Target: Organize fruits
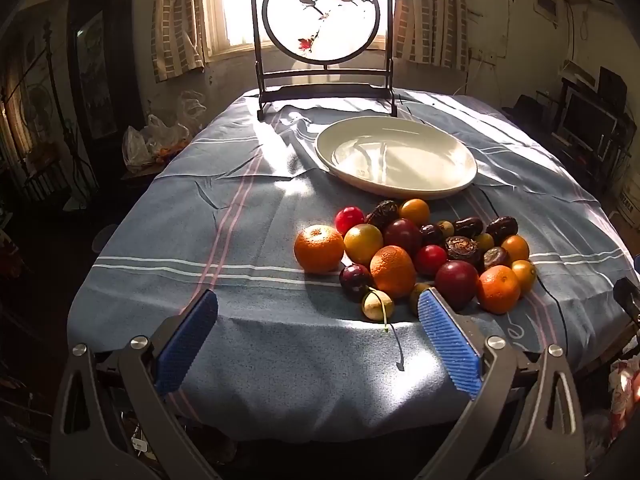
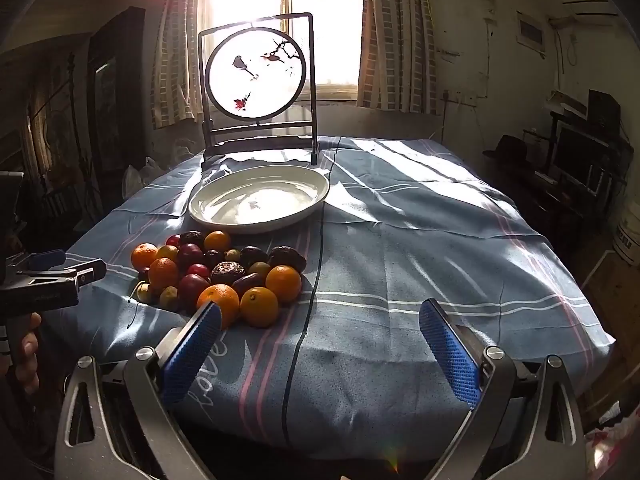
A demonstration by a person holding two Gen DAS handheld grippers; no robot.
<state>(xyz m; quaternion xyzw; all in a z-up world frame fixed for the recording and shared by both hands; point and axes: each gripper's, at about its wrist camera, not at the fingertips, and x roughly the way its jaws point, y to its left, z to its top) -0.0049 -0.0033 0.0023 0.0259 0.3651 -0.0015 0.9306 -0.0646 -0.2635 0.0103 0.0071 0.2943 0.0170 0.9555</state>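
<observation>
A pile of fruit (image 1: 416, 256) lies on the blue striped tablecloth: oranges, red and dark plums, yellow-green fruits and dark wrinkled dates. One orange (image 1: 319, 248) sits at the pile's left edge. An empty white plate (image 1: 396, 156) stands behind the pile. My left gripper (image 1: 318, 308) is open and empty, just in front of the pile's left side. In the right wrist view the pile (image 2: 216, 272) is at the left, the plate (image 2: 260, 200) behind it. My right gripper (image 2: 320, 316) is open and empty, to the right of the pile. The left gripper (image 2: 60, 268) shows at the far left.
A framed round screen with a bird painting (image 1: 322, 36) stands at the table's back edge before a bright window. The tablecloth (image 2: 420, 240) stretches right of the fruit. Plastic bags (image 1: 152, 140) lie left of the table; shelves and a monitor (image 1: 588, 120) stand right.
</observation>
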